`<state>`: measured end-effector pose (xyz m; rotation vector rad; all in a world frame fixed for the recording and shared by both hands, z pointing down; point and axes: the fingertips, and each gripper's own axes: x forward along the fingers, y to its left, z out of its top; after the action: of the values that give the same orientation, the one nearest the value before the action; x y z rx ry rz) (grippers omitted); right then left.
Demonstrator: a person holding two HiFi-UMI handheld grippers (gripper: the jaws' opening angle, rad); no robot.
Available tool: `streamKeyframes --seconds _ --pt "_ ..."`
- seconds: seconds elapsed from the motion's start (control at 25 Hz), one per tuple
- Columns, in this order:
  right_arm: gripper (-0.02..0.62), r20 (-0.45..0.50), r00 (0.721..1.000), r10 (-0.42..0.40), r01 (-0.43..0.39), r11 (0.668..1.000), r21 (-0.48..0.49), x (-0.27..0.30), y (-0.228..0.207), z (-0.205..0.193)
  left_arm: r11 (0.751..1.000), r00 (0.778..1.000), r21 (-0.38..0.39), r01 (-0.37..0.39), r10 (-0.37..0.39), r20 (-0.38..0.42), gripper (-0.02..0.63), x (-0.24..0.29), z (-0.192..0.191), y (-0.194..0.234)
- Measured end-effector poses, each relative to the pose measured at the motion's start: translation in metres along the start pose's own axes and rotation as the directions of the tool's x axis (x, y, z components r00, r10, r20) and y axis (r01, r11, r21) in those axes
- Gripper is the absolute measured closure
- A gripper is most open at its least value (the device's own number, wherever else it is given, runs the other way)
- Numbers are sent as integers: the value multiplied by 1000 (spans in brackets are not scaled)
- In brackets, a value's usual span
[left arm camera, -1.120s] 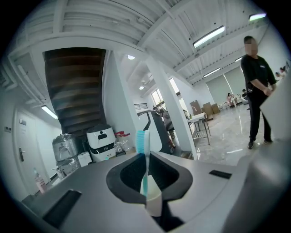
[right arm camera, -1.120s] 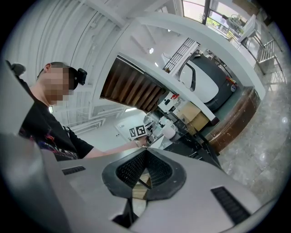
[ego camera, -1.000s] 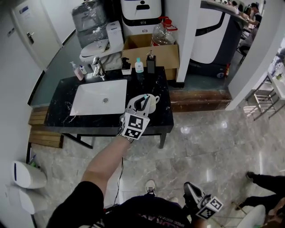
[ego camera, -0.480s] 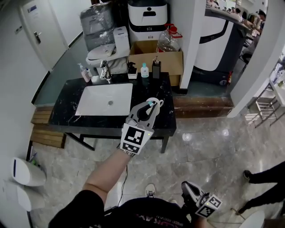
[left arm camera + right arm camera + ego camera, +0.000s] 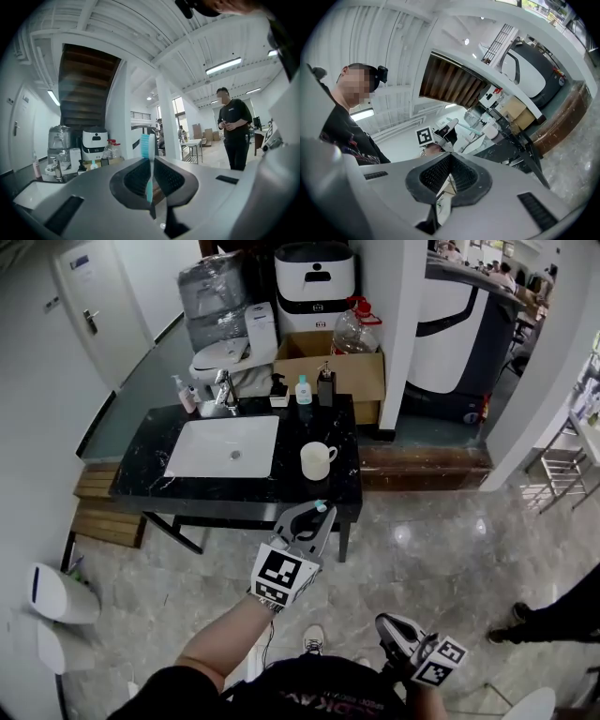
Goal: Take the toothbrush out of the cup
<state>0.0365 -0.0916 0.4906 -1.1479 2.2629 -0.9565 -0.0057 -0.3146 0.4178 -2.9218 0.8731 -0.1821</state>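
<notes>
While off the black marble surface (image 5: 187,486), left gripper (image 5: 314,514): jaws pinching teal-white plastic toothbrush (image 5: 148,161)
Cream ceramic cup (image 5: 315,461): 12 o'clock, on surface
Right gripper (image 5: 392,624): jaws pressed together

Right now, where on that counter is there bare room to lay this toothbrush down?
Bare counter runs along the front edge, in front of the sink and the cup, and between the cup and the right edge. The back edge is crowded with the tap and bottles.
</notes>
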Motion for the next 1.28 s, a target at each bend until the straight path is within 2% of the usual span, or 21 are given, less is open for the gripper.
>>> streamKeyframes --seconds 0.4,0.6,0.84,1.28 --pt "584 -48 997 66 -67 998 -21 -42 8 7 998 997 -21 67 -68 -41 578 -32 -8 -102" --pt "584 -58 993 98 -100 995 -24 -63 11 13 995 993 -5 96 -96 -66 578 -40 -13 -145" --pt "584 -88 986 144 -147 989 -24 -88 17 14 997 994 1 82 -82 -73 578 -55 -8 -188" --pt "584 -188 956 227 -231 973 1 -129 29 -4 1000 995 -17 0 -2 -102 578 -93 -17 -247"
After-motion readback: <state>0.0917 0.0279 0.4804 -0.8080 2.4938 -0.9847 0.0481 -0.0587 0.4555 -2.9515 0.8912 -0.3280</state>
